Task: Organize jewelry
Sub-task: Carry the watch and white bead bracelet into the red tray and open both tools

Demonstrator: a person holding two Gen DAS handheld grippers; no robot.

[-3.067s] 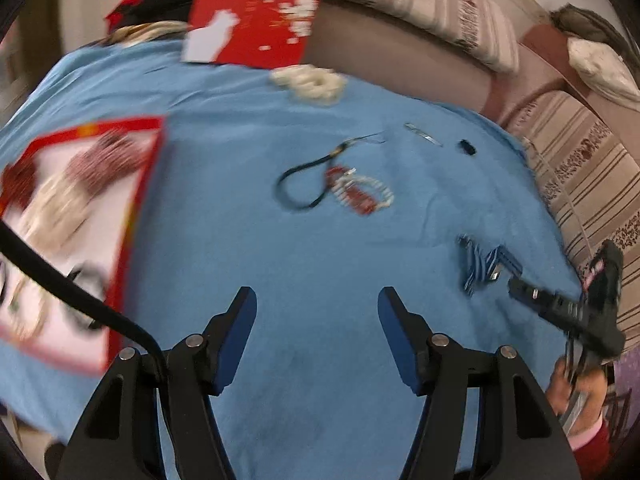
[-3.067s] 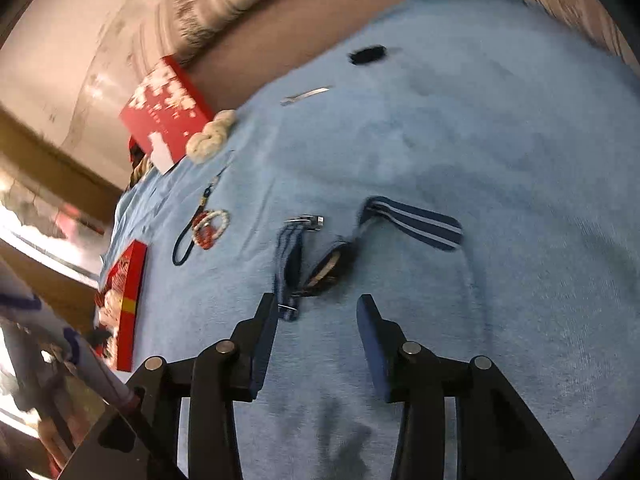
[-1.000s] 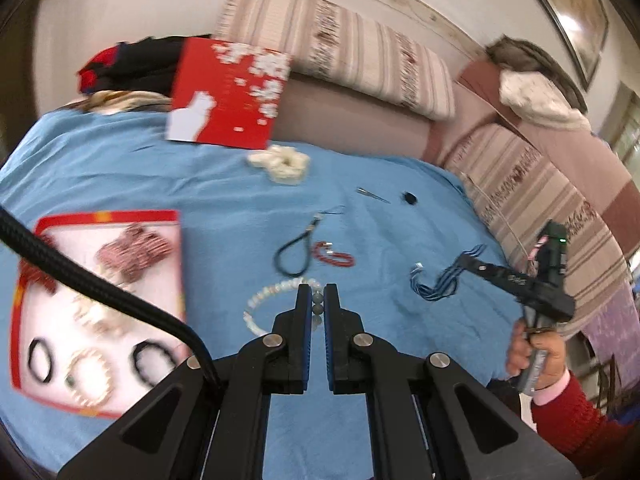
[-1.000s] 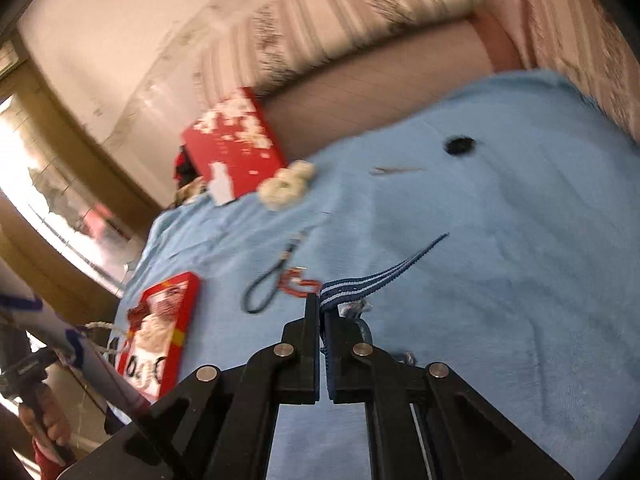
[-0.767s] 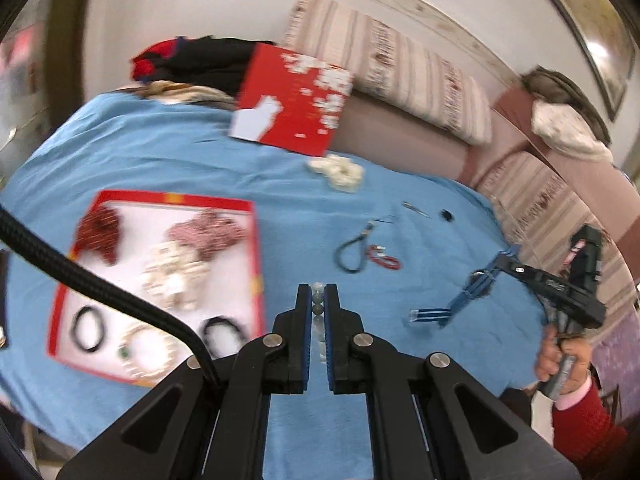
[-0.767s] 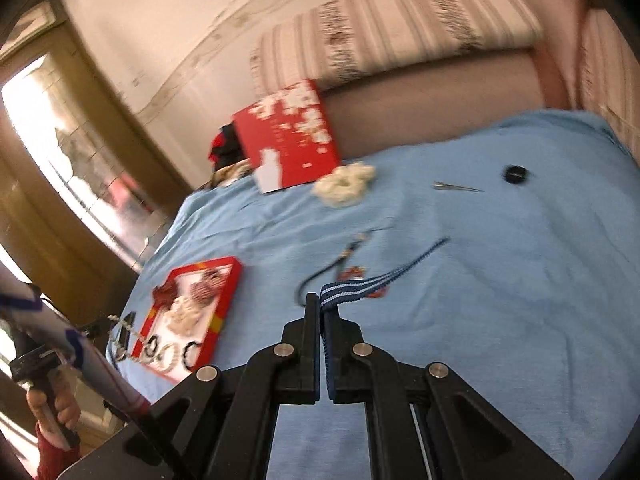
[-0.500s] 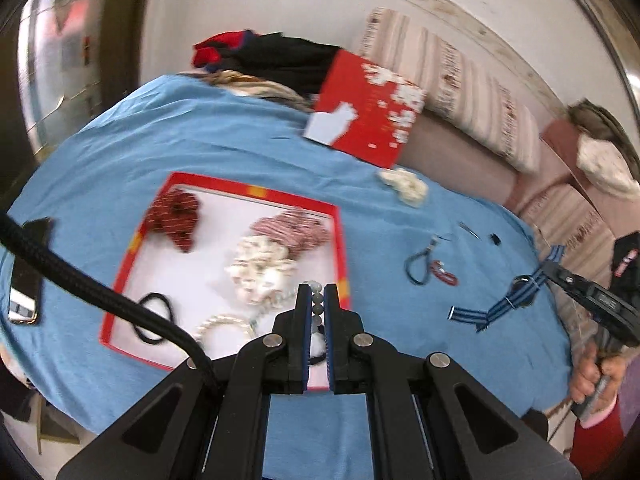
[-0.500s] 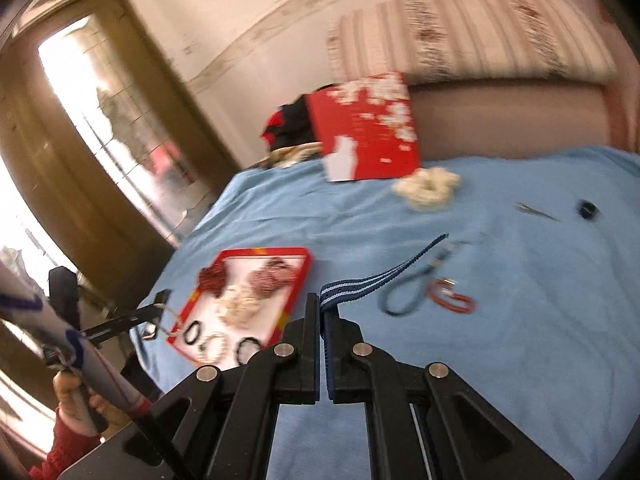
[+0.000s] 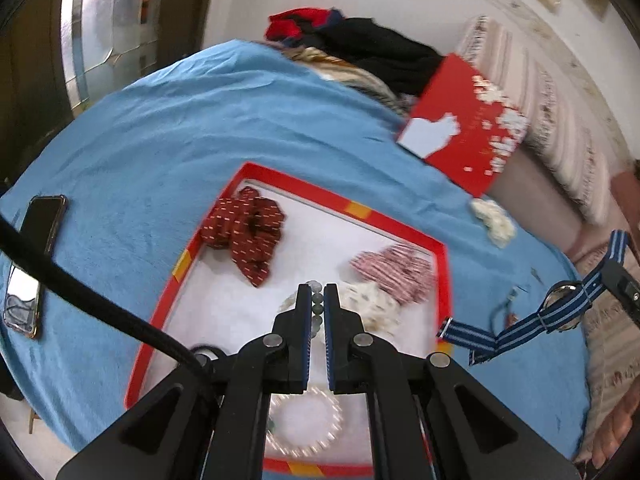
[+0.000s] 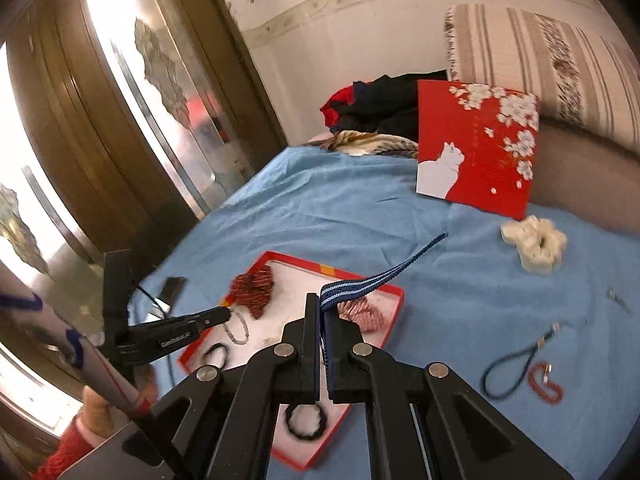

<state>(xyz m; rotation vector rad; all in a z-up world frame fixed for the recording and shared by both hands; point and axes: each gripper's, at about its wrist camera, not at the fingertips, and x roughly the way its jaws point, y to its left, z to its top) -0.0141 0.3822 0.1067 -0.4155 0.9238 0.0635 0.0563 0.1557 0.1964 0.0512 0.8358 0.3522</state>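
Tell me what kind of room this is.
Probably a home living room, not a lab: a striped sofa cushion behind a table under a blue cloth, a pile of clothes at its far end, and a wood-framed glass door.

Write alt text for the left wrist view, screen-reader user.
The left gripper, shut on a pale green bead bracelet, hangs over a red-rimmed white tray of scrunchies and bracelets on a blue cloth. At right, a blue-striped fabric watch strap dangles from the right gripper.
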